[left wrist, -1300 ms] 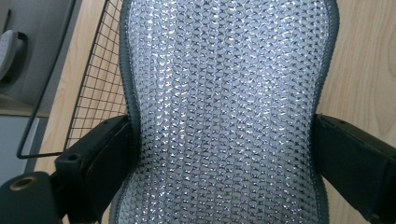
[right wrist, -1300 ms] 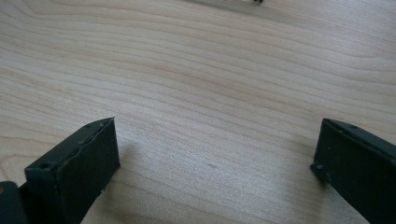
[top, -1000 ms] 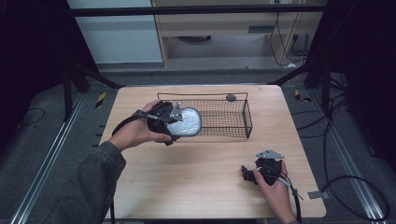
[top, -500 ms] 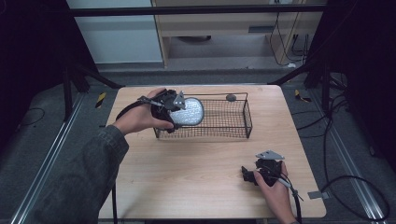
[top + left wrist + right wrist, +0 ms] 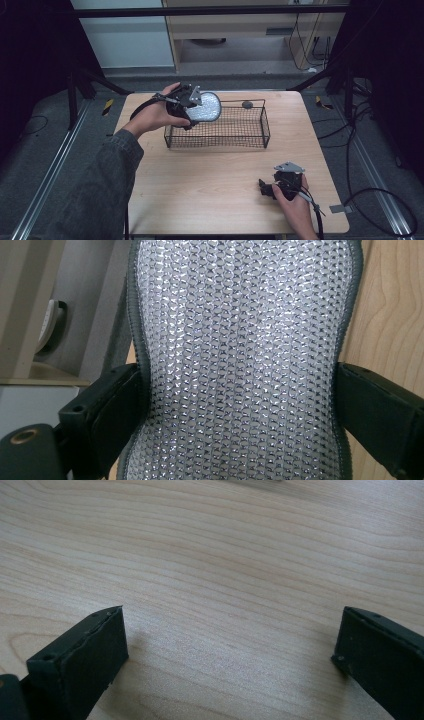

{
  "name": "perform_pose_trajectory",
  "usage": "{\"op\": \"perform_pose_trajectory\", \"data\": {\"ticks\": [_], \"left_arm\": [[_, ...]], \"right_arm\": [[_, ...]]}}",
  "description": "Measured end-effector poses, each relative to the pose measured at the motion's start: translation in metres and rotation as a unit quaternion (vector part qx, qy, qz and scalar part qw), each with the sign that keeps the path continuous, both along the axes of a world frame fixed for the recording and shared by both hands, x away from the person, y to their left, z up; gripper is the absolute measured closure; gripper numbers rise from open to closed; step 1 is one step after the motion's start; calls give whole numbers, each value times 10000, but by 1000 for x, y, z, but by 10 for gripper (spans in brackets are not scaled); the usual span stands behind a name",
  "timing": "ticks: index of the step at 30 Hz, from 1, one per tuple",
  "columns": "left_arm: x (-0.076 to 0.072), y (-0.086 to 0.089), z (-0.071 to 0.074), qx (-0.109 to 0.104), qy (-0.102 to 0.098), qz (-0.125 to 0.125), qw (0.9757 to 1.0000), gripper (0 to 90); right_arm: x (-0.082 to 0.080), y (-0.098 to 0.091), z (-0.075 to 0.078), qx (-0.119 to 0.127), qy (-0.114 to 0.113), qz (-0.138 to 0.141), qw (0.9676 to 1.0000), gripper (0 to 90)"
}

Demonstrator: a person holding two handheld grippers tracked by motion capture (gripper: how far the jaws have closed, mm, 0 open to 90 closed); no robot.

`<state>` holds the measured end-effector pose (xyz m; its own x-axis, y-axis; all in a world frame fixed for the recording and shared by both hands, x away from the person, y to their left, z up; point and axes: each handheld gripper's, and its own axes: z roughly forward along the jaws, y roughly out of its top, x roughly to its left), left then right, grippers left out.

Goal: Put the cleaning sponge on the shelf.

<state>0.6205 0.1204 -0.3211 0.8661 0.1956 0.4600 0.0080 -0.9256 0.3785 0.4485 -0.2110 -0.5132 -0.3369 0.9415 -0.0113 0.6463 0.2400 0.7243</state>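
Pad (image 5: 240, 360): silvery mesh, grey-edged | left claw (image 5: 192, 106) grips it | right claw (image 5: 230, 655) agape

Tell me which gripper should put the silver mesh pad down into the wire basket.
Left. The left gripper already clamps the pad over the basket; the right gripper sits open, far off.

Left tongs (image 5: 192, 102) raised and clamped, right tongs (image 5: 265, 189) low, jaws wide apart.
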Motion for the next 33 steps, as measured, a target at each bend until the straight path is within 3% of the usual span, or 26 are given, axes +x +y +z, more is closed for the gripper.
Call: {"op": "perform_pose_trajectory", "data": {"ticks": [8, 18, 33], "left_arm": [[6, -1, -11, 148, -23, -7, 9999, 64], [23, 9, -35, 257, 140, 29, 9996, 64], [34, 8, -55, 328, 283, 83, 9990, 63]], "right_arm": [[-1, 1, 0, 39, 22, -34, 10000, 7], [-1, 1, 0, 35, 18, -30, 10000, 7], [0, 1, 0, 34, 6, -29, 10000, 7]]}}
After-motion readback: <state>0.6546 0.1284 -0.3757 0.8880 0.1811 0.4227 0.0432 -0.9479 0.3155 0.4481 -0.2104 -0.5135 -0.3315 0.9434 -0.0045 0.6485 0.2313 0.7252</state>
